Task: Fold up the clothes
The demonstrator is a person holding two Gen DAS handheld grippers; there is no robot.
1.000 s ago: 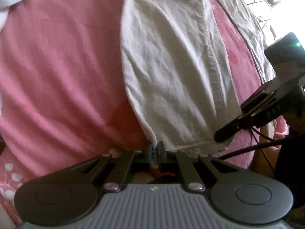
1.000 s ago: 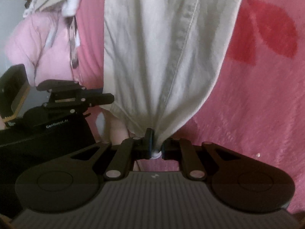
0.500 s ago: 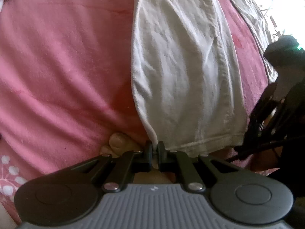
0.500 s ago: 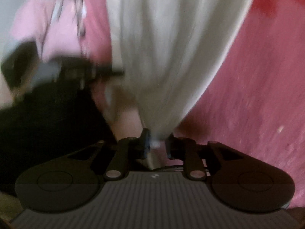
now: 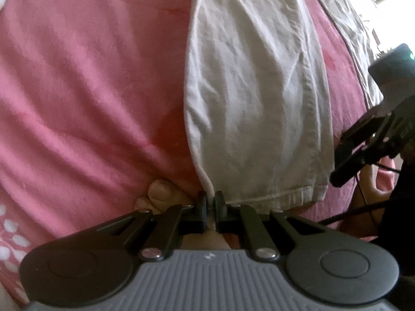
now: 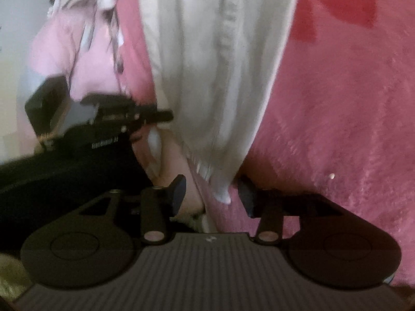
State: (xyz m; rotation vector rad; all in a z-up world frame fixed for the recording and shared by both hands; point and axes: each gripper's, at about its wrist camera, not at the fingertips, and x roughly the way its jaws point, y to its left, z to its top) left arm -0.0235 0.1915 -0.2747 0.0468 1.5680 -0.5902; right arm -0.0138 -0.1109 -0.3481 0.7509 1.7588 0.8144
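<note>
The white garment (image 5: 256, 98) is lying lengthwise down the middle of the frame on the pink blanket (image 5: 90, 90), its hem toward the bottom. The left gripper (image 5: 210, 202) is pinching the hem's lower left corner, jaws nearly closed on the cloth. The right gripper (image 6: 211, 191) is opening its jaws — the other corner is sitting loose between them, pads no longer pressing on it.

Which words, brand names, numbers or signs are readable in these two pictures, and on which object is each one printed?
None reads clearly.
White lettering on the left gripper, on its black body in the right wrist view: too blurred to read.
Faint marking on the right gripper, at the frame edge in the left wrist view: too small to read.
White garment and pink blanket: no text.
</note>
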